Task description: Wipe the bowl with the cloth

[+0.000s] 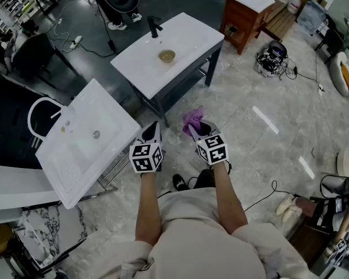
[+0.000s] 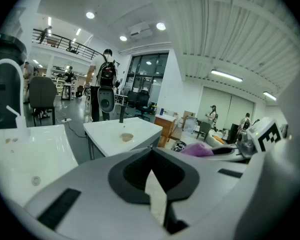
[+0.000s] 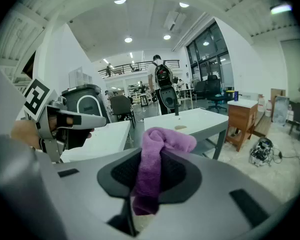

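Note:
A small tan bowl (image 1: 167,56) (image 2: 127,137) (image 3: 180,127) stands alone on a white table (image 1: 186,34) some way ahead of me. Both grippers are held at waist height over the marble floor, well short of that table. My right gripper (image 1: 199,129) (image 3: 150,151) is shut on a purple cloth (image 1: 192,120) (image 3: 152,174) that bunches up above its jaws and hangs down between them. The cloth (image 2: 197,149) also shows from the left gripper view. My left gripper (image 1: 152,132) (image 2: 151,153) is beside it, jaws together with nothing in them.
A second white table (image 1: 87,138) with small bits on it stands close at the left. A black post (image 1: 155,26) rises at the bowl table's far edge. A wooden cabinet (image 1: 244,13) and cable clutter (image 1: 271,57) lie beyond on the right. People stand in the background.

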Demonstrator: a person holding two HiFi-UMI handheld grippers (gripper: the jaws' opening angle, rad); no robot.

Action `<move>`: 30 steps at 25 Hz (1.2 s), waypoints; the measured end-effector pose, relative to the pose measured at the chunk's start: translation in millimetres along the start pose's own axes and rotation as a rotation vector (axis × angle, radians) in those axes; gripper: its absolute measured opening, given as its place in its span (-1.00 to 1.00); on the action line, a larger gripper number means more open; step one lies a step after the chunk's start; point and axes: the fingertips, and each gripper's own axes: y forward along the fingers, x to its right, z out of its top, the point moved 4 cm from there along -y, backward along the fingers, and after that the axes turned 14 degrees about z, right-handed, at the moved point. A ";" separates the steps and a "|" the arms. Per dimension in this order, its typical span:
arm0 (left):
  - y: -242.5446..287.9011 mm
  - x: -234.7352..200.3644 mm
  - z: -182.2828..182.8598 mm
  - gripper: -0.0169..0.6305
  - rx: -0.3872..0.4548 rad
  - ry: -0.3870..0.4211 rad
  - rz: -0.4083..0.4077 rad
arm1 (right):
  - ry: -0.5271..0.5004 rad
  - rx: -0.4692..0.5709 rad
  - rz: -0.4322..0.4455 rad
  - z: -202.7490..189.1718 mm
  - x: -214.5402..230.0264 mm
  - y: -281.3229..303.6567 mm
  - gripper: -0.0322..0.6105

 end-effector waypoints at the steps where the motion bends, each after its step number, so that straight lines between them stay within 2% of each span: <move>1: -0.5 -1.0 1.0 -0.93 -0.002 0.012 -0.002 | -0.004 -0.002 -0.004 1.7 -1.0 0.3 -0.64; 6: -2.5 -6.7 1.5 -0.93 -0.011 0.031 -0.009 | -0.016 0.001 -0.015 7.3 -6.1 1.3 -0.64; 14: 9.3 -2.5 1.9 -0.93 -0.024 0.038 -0.024 | 0.025 0.022 -0.039 4.1 2.0 -0.6 -0.64; 18: 36.7 2.0 12.6 -0.93 -0.018 0.043 -0.029 | 0.031 0.023 -0.018 10.9 27.2 10.7 -0.63; 24: 72.6 -6.9 50.2 -0.93 0.030 0.056 -0.006 | 0.027 0.067 0.037 44.0 58.1 40.4 -0.63; 30: 109.9 -26.5 47.1 -0.93 -0.004 0.089 0.029 | 0.041 0.094 0.077 52.9 77.4 75.2 -0.63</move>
